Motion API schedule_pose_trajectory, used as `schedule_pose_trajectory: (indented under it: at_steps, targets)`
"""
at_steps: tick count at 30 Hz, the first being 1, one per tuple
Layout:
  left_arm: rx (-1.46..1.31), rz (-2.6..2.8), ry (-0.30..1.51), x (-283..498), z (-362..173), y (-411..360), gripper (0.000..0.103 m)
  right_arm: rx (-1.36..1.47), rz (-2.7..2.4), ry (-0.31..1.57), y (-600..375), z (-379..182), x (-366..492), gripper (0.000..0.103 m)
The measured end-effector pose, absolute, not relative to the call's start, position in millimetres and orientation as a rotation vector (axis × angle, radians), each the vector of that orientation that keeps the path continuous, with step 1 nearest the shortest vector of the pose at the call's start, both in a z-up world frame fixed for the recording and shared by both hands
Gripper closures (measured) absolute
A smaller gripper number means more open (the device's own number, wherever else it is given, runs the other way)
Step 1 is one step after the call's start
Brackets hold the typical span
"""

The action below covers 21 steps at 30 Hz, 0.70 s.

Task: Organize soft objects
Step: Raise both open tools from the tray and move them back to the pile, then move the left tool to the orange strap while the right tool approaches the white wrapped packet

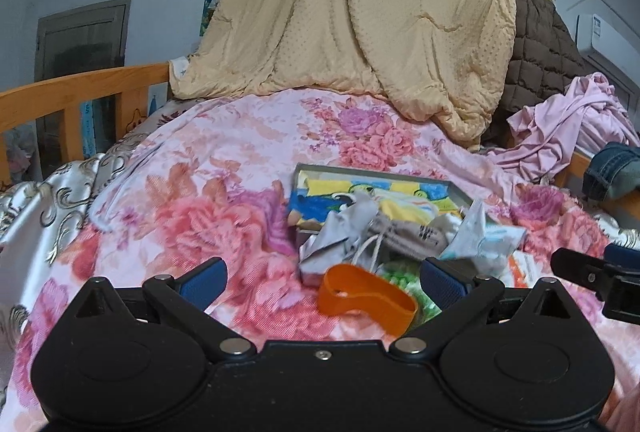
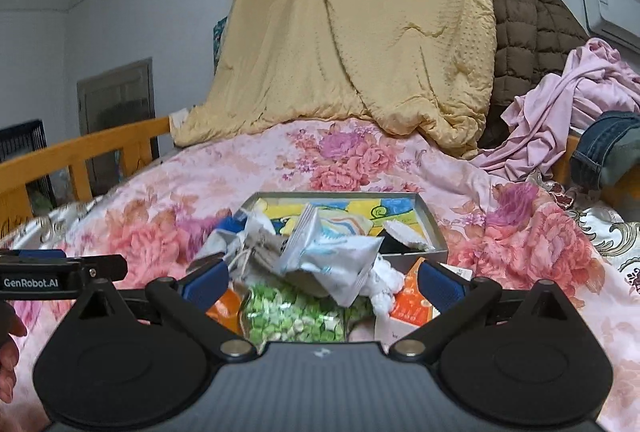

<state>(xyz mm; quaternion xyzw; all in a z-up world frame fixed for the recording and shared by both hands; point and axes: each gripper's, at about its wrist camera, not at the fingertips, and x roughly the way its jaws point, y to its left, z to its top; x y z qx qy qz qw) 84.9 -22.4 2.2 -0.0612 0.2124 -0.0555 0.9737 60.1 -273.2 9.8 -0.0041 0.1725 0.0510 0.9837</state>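
Soft packets [image 2: 328, 256] and an orange band [image 1: 366, 294] lie heaped on the floral quilt [image 1: 208, 168], just before the metal tray [image 2: 434, 232]. They look light, limp and crinkly, so pinch an edge. Left gripper [image 1: 322, 278] and right gripper [image 2: 322, 282] both gape, empty.

Both low, close, facing tray [image 1: 460, 192]
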Motion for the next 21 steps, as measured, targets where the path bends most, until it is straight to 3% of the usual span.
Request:
schedule_pose_trajectory:
  at_steps: [21]
  targets:
    - [-0.056, -0.099, 0.546, 95, -32, -25, 0.001, -0.083, 0.040, 0.534, -259, -15, 88, 0.000]
